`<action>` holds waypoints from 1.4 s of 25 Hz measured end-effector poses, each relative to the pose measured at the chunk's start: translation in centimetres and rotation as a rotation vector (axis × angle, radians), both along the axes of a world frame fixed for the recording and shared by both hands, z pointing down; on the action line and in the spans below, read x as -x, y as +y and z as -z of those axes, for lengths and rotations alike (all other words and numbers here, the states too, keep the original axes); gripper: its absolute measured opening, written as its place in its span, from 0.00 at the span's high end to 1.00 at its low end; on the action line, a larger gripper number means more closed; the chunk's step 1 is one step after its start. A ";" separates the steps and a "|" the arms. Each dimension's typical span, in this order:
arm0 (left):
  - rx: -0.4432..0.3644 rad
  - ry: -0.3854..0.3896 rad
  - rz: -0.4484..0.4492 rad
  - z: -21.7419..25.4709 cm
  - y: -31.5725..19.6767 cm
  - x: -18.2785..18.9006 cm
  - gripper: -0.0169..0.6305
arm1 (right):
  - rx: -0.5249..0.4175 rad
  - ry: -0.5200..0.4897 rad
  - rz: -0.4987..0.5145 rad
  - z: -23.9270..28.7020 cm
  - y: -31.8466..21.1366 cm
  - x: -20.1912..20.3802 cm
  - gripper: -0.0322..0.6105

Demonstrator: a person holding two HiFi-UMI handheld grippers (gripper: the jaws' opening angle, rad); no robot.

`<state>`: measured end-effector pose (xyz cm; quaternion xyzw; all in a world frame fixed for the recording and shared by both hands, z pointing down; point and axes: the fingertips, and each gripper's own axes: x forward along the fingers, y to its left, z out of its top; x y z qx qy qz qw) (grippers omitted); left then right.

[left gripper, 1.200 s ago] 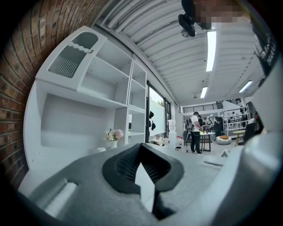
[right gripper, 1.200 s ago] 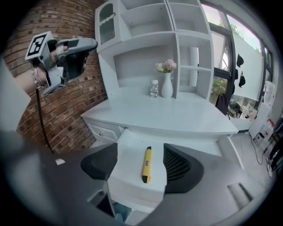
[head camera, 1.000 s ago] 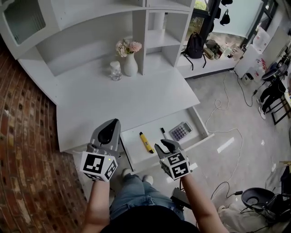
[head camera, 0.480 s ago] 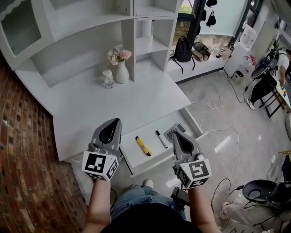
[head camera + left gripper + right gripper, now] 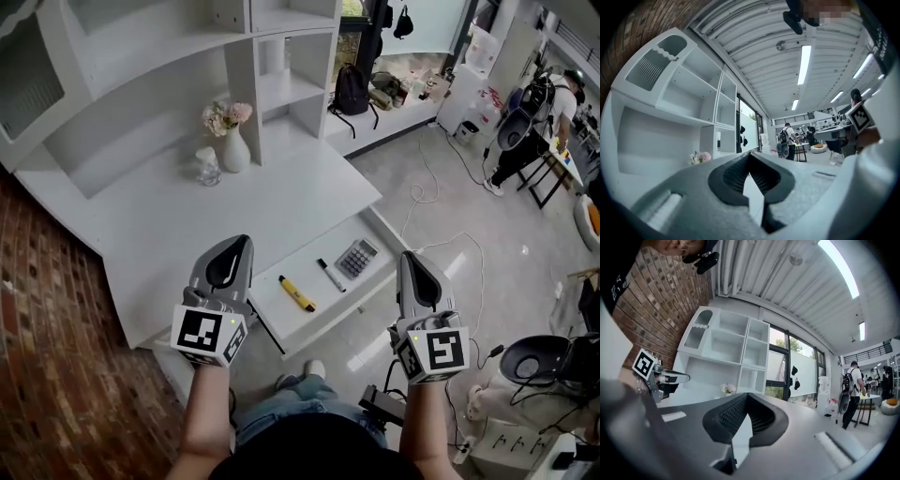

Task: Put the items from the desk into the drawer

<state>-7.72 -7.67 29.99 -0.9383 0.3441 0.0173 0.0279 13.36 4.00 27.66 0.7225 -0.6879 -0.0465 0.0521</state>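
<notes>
The white desk's drawer [image 5: 330, 319] stands pulled out below the desk top [image 5: 234, 211]. Inside it lie a yellow marker [image 5: 296, 293], a black marker [image 5: 325, 275] and a grey calculator [image 5: 356, 258]. My left gripper [image 5: 236, 251] hovers at the desk's front edge, left of the drawer, its jaws shut and empty [image 5: 750, 155]. My right gripper [image 5: 412, 264] hangs to the right of the drawer over the floor, also shut with nothing in it [image 5: 746, 396]. On the desk top I see only a vase and a jar.
A white vase of flowers [image 5: 232, 142] and a glass jar [image 5: 207, 167] stand at the back of the desk under the shelves [image 5: 272, 56]. A brick wall [image 5: 47, 309] is at the left. Cables [image 5: 441, 253] run over the grey floor at the right.
My right gripper has drawn back from over the drawer and swung out to its right side. The left gripper has stayed by the desk edge. The head view has shifted.
</notes>
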 end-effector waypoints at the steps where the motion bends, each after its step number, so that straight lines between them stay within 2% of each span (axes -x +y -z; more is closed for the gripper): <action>1: -0.010 0.001 -0.006 0.4 -0.2 0.0 0.98 | 0.003 0.017 -0.009 0.2 0.2 0.0 0.93; 13: -0.086 0.023 -0.041 2.9 0.1 -1.7 0.98 | -0.025 0.087 -0.148 1.9 3.1 -3.3 0.93; 27: -0.110 0.020 -0.044 3.3 -0.4 -2.9 0.98 | -0.048 0.090 -0.193 2.3 3.3 -5.5 0.93; 35: -0.115 0.016 -0.060 3.5 -0.7 -3.5 0.98 | -0.025 0.105 -0.200 2.2 3.0 -6.0 0.93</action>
